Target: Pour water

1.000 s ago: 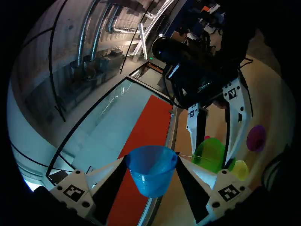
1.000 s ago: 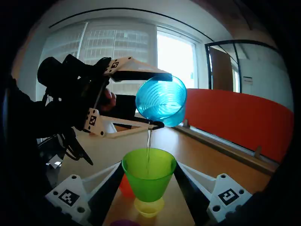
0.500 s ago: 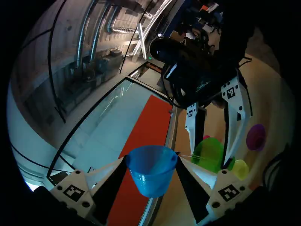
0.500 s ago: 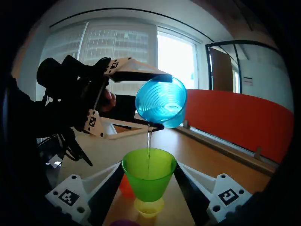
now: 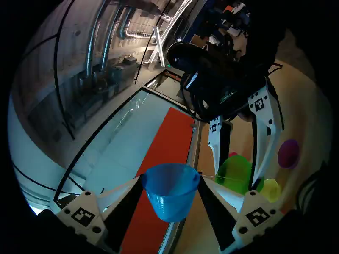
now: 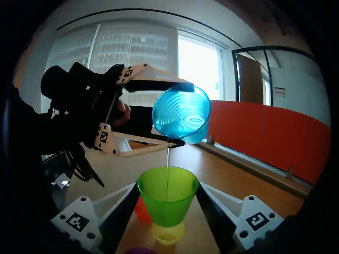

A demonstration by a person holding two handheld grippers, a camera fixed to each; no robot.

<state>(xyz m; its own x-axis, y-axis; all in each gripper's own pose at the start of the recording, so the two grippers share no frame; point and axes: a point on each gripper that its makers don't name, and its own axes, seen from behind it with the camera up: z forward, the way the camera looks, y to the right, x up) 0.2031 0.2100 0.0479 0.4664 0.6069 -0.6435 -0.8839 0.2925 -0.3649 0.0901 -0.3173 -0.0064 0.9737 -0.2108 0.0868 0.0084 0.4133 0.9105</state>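
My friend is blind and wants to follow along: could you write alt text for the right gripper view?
A tilted blue cup, pinched in the left gripper, pours a thin stream of water into a green cup held upright in the right gripper. Below are a wooden table and a small yellow cup; a bright window is behind.

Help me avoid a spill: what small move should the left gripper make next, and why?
Probably tip the blue cup slightly further: a thin stream falls from its lip into the green cup, and some water shows inside it.
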